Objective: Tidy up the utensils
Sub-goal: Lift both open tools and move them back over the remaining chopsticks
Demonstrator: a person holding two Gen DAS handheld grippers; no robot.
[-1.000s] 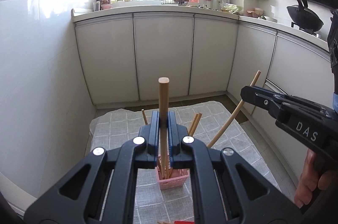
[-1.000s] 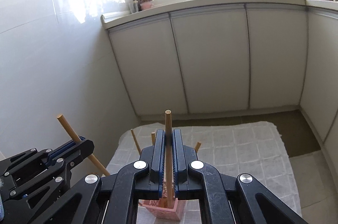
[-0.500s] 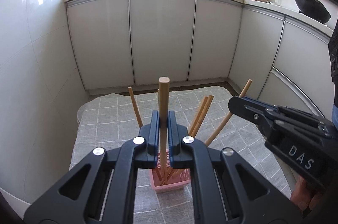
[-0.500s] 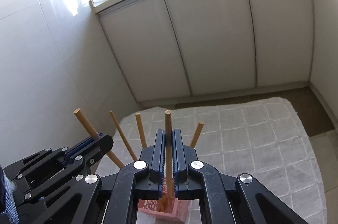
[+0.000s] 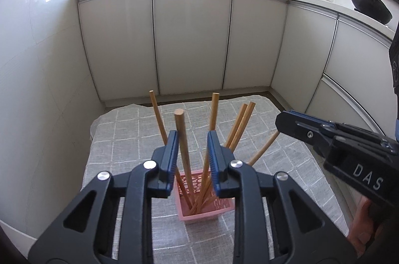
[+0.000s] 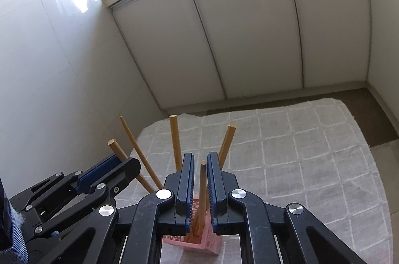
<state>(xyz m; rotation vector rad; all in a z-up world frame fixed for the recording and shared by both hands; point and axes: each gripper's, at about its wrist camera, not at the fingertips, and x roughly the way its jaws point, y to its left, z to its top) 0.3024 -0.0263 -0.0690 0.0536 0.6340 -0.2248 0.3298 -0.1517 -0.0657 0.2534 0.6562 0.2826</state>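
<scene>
Left tongs [image 5: 192, 154]: jaws parted wide, gripping nothing; one chopstick [image 5: 184, 151] stands in the gap, leaning close to the left pad [image 5: 172, 156], contact not certain. Its lower end sits in the pink basket [image 5: 207, 213], so it looks released. Right tongs [image 6: 200, 179]: jaws parted only narrowly, a second chopstick [image 6: 203, 186] upright between them; its tip lies near the right pad [image 6: 213, 179], but daylight shows on both sides, so I judge it let go, not clamped. In the left view the right tongs appear to the right of the basket, partly covering a slanted stick [image 5: 261, 150]. Other chopsticks [image 5: 239, 124] fan out of the basket, which stands on a grey checked cloth [image 5: 129, 129] over the surface; white cabinets [image 5: 192, 39] lie beyond. Judgement: step in hand is dropping sticks into the basket. To do it well, open the right tongs a little further, then lift both straight up along the stick axes, avoiding sideways drag that could tip the light basket or flick a neighbouring stick out.
</scene>
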